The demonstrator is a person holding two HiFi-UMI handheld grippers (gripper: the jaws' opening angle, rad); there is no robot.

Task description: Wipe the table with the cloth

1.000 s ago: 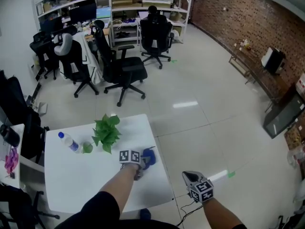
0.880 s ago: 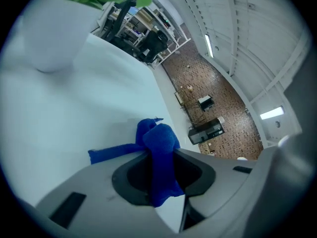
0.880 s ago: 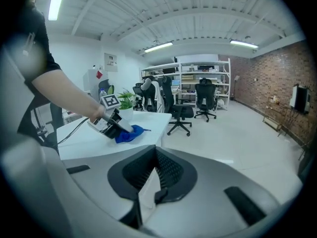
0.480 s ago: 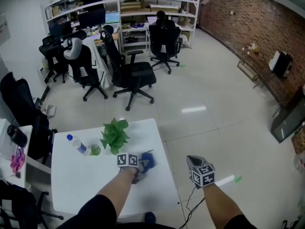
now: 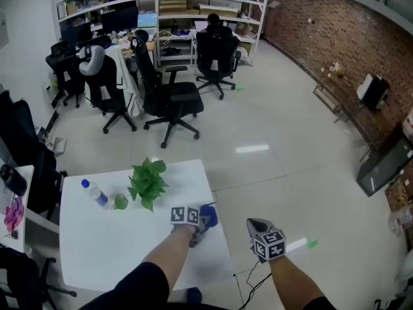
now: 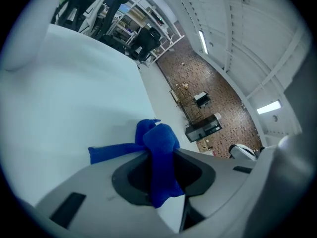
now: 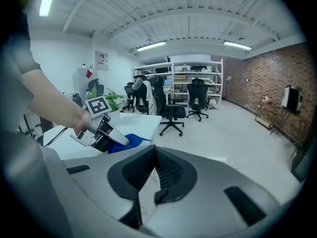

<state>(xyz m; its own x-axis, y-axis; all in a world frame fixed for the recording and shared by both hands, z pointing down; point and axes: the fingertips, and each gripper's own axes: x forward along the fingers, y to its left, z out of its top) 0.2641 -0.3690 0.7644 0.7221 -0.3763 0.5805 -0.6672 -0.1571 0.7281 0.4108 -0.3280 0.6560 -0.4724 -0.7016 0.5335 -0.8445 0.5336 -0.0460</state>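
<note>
A blue cloth [image 5: 208,216] lies bunched near the right edge of the white table [image 5: 97,244]. My left gripper [image 5: 197,225] is shut on it and holds it down against the tabletop. In the left gripper view the cloth [image 6: 158,138] is pinched between the jaws, with one end trailing left over the table [image 6: 74,93]. My right gripper [image 5: 253,224] hangs off the table's right side over the floor, jaws together and empty. Its own view shows the left gripper [image 7: 105,133] and the cloth [image 7: 130,140].
A potted green plant [image 5: 147,181], a small green object [image 5: 119,201] and a water bottle [image 5: 93,192] stand at the table's far left part. Black office chairs [image 5: 171,102] and shelving are beyond. A second desk edge [image 5: 16,218] is at the left.
The left gripper has slid the cloth a little to the right, closer to the table's right edge. The right gripper has hardly moved.
</note>
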